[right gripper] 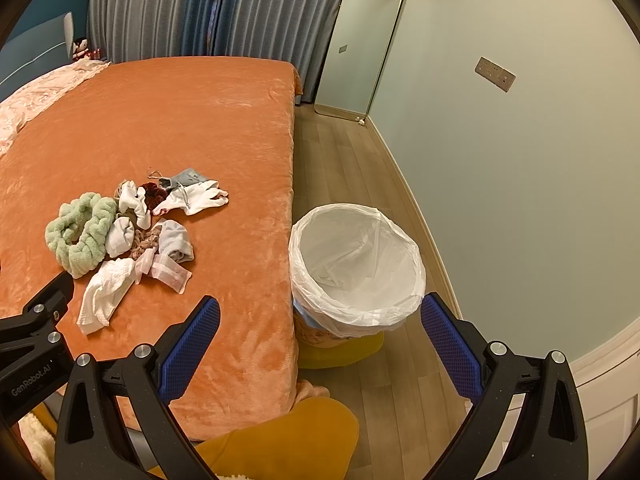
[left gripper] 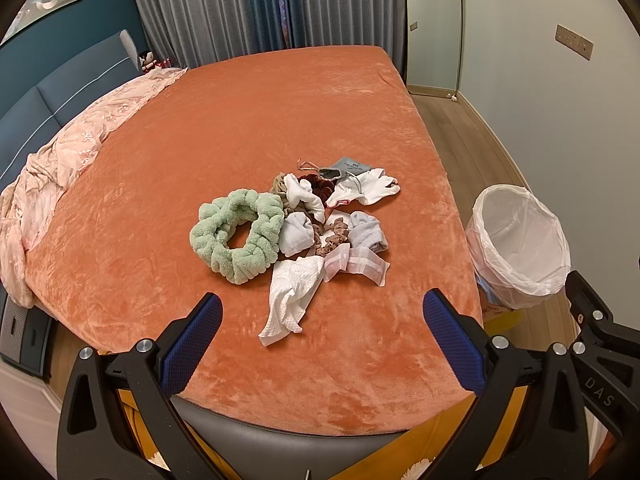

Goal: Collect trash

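On the bed, left: puffy green towelling headband [left gripper: 236,236] — not trash.
Middle: crumpled white waffle-weave paper towel [left gripper: 290,300], nearest; left tool [left gripper: 322,310] spread, empty — pinch its bunched centre.
Right: white-lined waste bin [right gripper: 356,268] on floor beside bed; right tool [right gripper: 320,314] spread, empty.

A loose heap of crumpled white tissues [left gripper: 290,302], a pink-edged wrapper [left gripper: 356,264] and small rags lies ahead of the left fingers, while the white-lined bin [right gripper: 356,268] stands upright, open-mouthed, between the right fingers.
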`<state>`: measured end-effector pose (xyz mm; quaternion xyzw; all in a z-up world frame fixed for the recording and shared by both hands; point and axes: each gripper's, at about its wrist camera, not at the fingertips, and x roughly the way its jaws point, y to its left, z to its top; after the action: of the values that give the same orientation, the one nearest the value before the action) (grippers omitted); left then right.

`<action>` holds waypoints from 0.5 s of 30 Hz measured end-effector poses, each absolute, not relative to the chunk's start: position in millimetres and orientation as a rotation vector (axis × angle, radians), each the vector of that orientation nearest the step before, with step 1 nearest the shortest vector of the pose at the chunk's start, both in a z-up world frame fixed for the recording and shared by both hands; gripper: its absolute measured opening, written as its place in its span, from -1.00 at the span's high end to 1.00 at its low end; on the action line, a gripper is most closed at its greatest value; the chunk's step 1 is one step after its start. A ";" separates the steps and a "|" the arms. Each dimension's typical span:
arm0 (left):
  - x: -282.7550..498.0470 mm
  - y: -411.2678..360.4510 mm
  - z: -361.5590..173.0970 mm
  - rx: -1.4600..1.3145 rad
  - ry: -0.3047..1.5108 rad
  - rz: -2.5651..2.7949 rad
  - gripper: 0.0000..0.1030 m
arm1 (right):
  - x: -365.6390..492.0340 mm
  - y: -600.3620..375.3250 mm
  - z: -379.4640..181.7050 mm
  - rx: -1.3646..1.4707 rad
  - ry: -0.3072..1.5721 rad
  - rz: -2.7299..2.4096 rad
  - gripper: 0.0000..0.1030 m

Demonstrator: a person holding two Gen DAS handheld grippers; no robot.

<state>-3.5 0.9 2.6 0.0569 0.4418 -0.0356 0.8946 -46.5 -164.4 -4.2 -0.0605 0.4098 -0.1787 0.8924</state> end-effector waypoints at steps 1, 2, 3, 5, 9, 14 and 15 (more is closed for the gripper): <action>-3.7 1.0 2.9 0.117 0.917 -0.075 -0.86 | -46.7 -164.9 -3.8 -0.125 0.850 -0.371 -0.87; -3.6 0.9 2.6 0.116 0.916 -0.074 -0.86 | -46.7 -165.0 -3.8 -0.125 0.850 -0.371 -0.87; -3.9 0.6 3.6 0.116 0.916 -0.074 -0.86 | -46.7 -164.8 -3.8 -0.125 0.850 -0.371 -0.87; -3.9 0.7 3.6 0.117 0.916 -0.075 -0.86 | -46.6 -165.0 -3.7 -0.125 0.849 -0.371 -0.87; -3.8 0.8 3.9 0.116 0.917 -0.075 -0.86 | -46.4 -166.5 -3.0 -0.125 0.850 -0.372 -0.87; -4.0 0.7 3.6 0.116 0.915 -0.074 -0.86 | -46.6 -173.4 -0.1 -0.122 0.848 -0.377 -0.87; -4.4 0.5 4.0 0.117 0.915 -0.075 -0.86 | -46.5 -173.6 -0.1 -0.122 0.847 -0.378 -0.87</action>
<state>-4.4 0.5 4.0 0.0563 0.4414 -0.0362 0.8948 -46.5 -173.6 -0.1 -0.0588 0.4084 -0.1823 0.8925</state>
